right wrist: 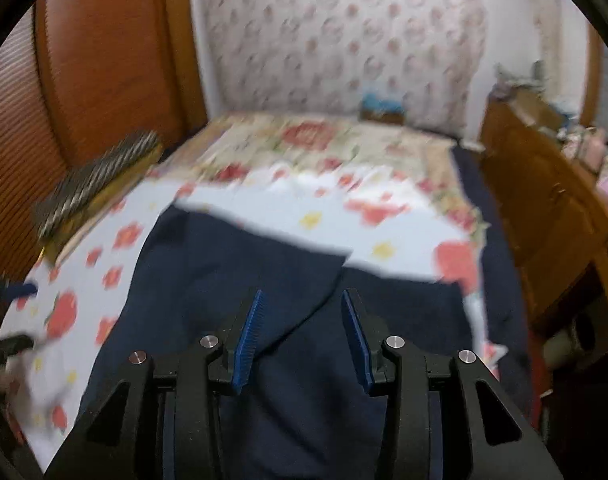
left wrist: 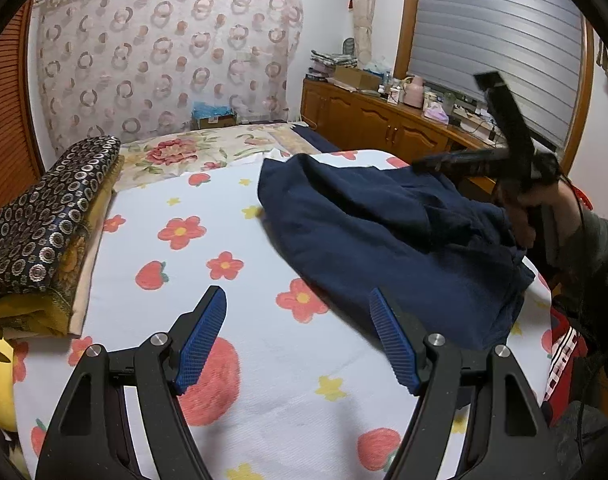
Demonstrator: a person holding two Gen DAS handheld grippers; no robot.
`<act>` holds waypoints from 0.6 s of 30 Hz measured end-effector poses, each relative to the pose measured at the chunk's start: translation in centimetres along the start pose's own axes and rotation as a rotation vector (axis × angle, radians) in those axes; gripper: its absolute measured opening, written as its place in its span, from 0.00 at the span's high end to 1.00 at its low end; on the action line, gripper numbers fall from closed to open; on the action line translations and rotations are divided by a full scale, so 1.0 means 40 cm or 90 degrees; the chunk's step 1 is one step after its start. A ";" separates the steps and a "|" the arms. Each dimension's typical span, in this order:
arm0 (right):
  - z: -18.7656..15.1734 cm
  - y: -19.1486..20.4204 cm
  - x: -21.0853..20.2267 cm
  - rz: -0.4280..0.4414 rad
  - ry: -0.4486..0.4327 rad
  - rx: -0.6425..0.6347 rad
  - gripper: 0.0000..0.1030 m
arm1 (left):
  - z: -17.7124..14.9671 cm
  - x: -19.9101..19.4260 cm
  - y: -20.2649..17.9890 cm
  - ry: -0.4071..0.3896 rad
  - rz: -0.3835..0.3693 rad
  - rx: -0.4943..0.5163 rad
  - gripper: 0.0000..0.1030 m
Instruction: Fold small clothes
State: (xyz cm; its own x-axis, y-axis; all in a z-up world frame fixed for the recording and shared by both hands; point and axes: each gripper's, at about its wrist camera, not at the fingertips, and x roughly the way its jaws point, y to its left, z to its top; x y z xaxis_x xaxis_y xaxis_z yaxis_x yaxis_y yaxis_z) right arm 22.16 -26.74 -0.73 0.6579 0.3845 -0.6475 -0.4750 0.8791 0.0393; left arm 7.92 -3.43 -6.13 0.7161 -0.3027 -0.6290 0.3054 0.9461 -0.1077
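The left gripper hovers with jaws wide apart and empty over the flower-print sheet. The navy garment lies crumpled ahead and to its right. The right gripper hangs over that garment, jaws partly apart, no cloth visibly pinched between the pads; this view is blurred. Left of the left gripper sits a stack of folded patterned fabric. Farther ahead lies a floral bedspread, then a cardboard box against the curtained wall. A wooden cabinet stands far right.

Home bedroom: bed, wooden cabinets
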 end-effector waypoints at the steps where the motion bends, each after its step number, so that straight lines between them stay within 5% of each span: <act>1: 0.012 0.009 0.021 0.011 0.012 -0.006 0.59 | -0.001 0.003 -0.004 0.002 -0.001 0.002 0.27; 12: 0.069 -0.064 0.173 0.057 0.081 0.082 0.61 | -0.007 0.012 -0.017 0.012 -0.004 0.002 0.27; 13: 0.075 -0.071 0.175 0.067 0.078 0.084 0.68 | -0.008 0.012 -0.016 0.013 -0.003 0.000 0.27; 14: 0.089 -0.073 0.180 0.075 0.073 0.077 0.88 | -0.009 0.012 -0.016 0.013 -0.003 0.000 0.27; 15: 0.093 -0.062 0.190 0.081 0.070 0.067 0.97 | -0.010 0.012 -0.015 0.013 -0.003 -0.001 0.27; 18: 0.106 -0.054 0.187 0.085 0.034 0.042 0.99 | -0.015 0.013 -0.011 0.014 -0.002 -0.003 0.27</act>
State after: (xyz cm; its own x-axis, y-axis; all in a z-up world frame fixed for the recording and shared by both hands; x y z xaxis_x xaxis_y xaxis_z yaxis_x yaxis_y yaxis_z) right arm 30.58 -24.55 -2.43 0.5588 0.4853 -0.6725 -0.5159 0.8383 0.1763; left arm 7.77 -3.95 -6.85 0.7014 -0.3038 -0.6448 0.3050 0.9455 -0.1137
